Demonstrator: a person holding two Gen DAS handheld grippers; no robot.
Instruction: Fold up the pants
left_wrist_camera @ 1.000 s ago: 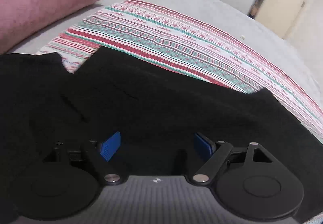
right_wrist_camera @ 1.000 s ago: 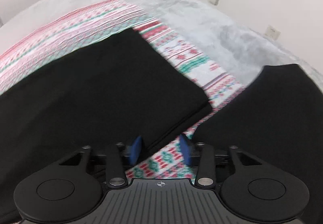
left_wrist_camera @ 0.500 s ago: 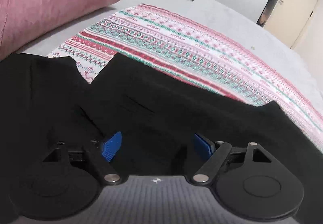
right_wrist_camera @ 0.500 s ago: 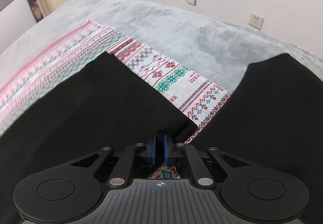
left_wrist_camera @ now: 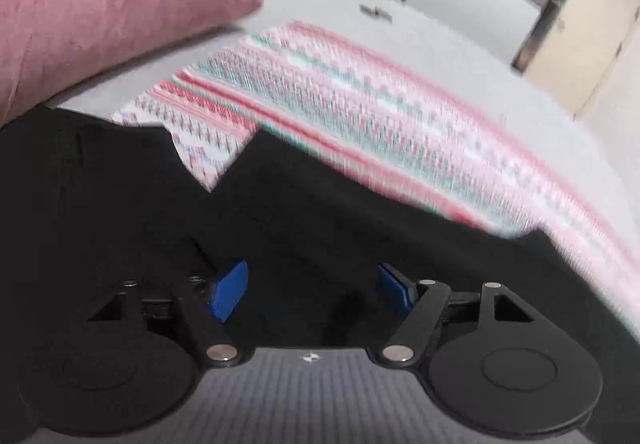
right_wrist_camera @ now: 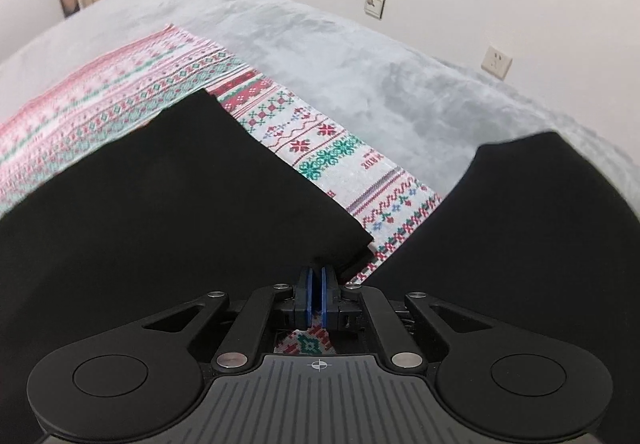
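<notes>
Right gripper (right_wrist_camera: 316,284) clamped on the hem corner of black pants (right_wrist_camera: 168,204). Left gripper (left_wrist_camera: 312,284), jaws wide apart and just closing slightly, over pants fabric on patterned blanket (left_wrist_camera: 360,116).

We see the pants (right_wrist_camera: 168,204) as matt black cloth, smooth; patterned runner (right_wrist_camera: 320,148) looks woven, flat finish; bed cover (right_wrist_camera: 360,76) is grey plush, soft nap; pillow (left_wrist_camera: 112,12) pink velvety fabric; gripper bodies matt black plastic w/ shiny metal pins.
</notes>
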